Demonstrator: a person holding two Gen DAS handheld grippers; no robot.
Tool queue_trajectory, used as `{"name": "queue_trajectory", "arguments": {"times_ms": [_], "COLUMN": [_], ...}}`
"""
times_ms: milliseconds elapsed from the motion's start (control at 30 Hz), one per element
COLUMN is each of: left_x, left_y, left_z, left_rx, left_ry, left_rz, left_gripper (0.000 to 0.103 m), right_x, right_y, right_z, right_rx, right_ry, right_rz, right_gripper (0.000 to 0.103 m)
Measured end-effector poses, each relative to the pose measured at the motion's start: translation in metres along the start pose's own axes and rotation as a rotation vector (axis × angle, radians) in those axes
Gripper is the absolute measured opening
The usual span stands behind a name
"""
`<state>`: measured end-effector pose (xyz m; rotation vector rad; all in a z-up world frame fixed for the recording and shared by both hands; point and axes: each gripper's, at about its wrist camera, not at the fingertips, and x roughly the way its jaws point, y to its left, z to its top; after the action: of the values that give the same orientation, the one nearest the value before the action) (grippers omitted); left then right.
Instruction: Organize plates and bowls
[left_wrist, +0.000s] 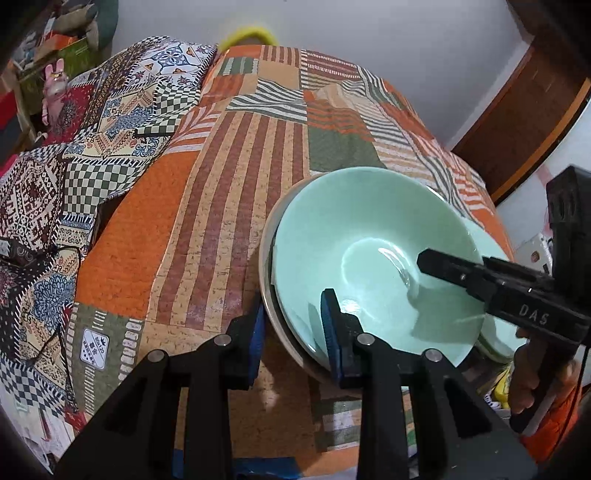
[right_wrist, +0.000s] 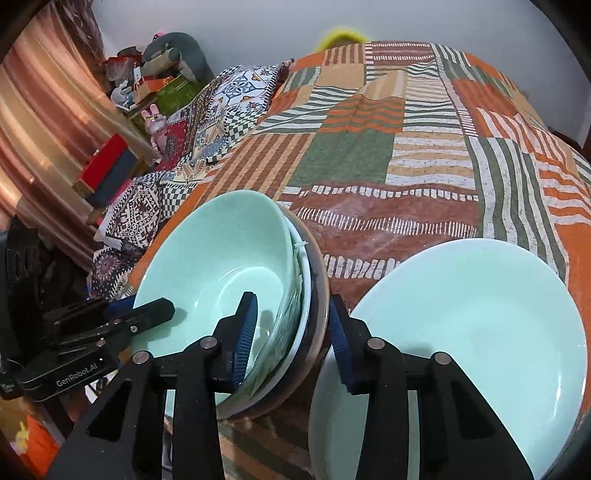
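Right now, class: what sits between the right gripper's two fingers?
In the right wrist view, the right gripper straddles the stacked rims of the green bowl and the dishes beneath.

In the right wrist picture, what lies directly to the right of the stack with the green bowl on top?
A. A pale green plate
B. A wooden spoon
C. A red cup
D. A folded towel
A: beside the stack topped by the green bowl, a wide pale green plate lies on the patchwork cloth; no cup, spoon or towel shows there.

Patchwork bedspread (right_wrist: 424, 155), white wall (left_wrist: 369, 26) – copper curtain (right_wrist: 40, 122)
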<state>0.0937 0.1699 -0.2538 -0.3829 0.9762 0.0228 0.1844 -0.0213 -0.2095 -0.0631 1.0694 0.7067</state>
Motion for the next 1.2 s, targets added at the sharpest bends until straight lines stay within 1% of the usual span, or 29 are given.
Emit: {"name": "queue_trajectory", "arguments": {"times_ms": [167,267,367,533,700,900,1100,1200], "left_x": [-0.013,-0.025,-0.037,-0.053,-0.065,-0.072,-0.067,-0.059], "left_y": [0.001,-0.003,-0.007,-0.024,-0.050,-0.096,-0.140,-0.157], "left_z": [0.003,0.005,0.008,0.012,0.016,0.014,0.008,0.006], "left_rx": [-0.026,-0.016,-0.007,0.014,0.049,0.117,0.178,0.197], "left_ry": [-0.034,-0.066,-0.088,-0.117,-0.137,-0.150,-0.128,-0.105], "left_rz": [0.021,0.039,0.044,0.040,0.007,-0.016,-0.042,-0.054], "left_gripper": [0.029,0.029,0.029,0.029,0.029,0.029,0.029,0.029], "right_x": [-0.002,-0.007,-0.016,-0.042,-0.070,-0.105,-0.136,-0.144], "right_y": [0.005,0.010,0.012,0.012,0.000,-0.021,-0.050,-0.063], "right_z": [-0.003,-0.003,-0.001,0.000,-0.004,-0.011,-0.027,-0.036], "right_rx": [0.001,0.000,0.004,0.003,0.020,0.043,0.080,0.099], "right_ry": [0.003,-0.009,-0.032,-0.091,-0.147,-0.205,-0.256,-0.262], "right_rz": [0.016,0.027,0.040,0.036,0.021,-0.012,-0.046,-0.068], "right_gripper": [0.033,0.033,0.033,0.033,0.033,0.033,0.033,0.033]}}
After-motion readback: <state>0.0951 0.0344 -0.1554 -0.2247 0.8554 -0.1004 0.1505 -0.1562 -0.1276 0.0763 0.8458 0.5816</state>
